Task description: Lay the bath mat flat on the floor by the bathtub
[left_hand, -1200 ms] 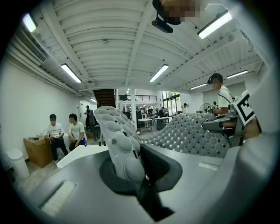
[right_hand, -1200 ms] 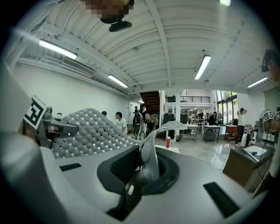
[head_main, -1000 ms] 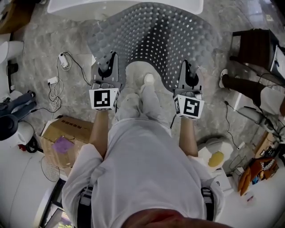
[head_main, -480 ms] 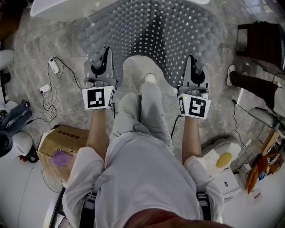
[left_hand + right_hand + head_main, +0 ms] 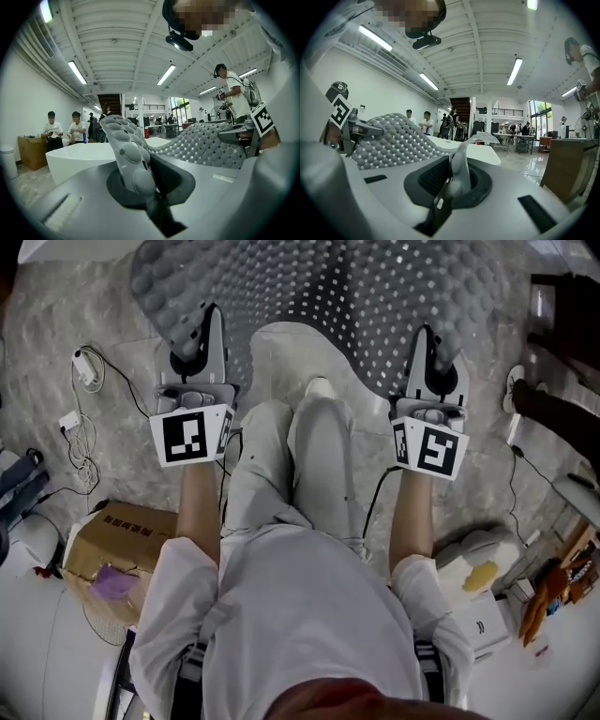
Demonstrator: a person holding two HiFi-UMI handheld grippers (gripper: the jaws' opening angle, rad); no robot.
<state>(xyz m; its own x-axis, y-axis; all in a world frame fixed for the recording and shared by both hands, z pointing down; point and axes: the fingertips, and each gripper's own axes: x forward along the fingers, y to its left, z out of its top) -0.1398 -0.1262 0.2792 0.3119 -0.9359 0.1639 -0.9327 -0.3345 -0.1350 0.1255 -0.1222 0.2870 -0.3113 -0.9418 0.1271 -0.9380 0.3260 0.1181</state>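
The grey bath mat [image 5: 356,296], studded with bumps and small holes, hangs spread in front of me above the stone floor. My left gripper [image 5: 190,338] is shut on its near left corner, and my right gripper [image 5: 441,360] is shut on its near right corner. In the left gripper view the bumpy corner [image 5: 127,154] stands up out of the closed jaws. The right gripper view shows the mat's thin edge [image 5: 459,164] pinched between the jaws, with the sheet [image 5: 393,138] running off to the left. The white bathtub [image 5: 79,157] lies just beyond the mat.
A cardboard box [image 5: 117,540] sits on the floor at my left, with cables and plug adapters [image 5: 80,381] further up. A dark stool [image 5: 567,306] and another person's leg [image 5: 553,409] are at the right. My own shoe [image 5: 319,388] is below the mat's near edge.
Both grippers have moved apart and forward, stretching the mat wider between them. The bathtub has slid almost out of the top of the head view.
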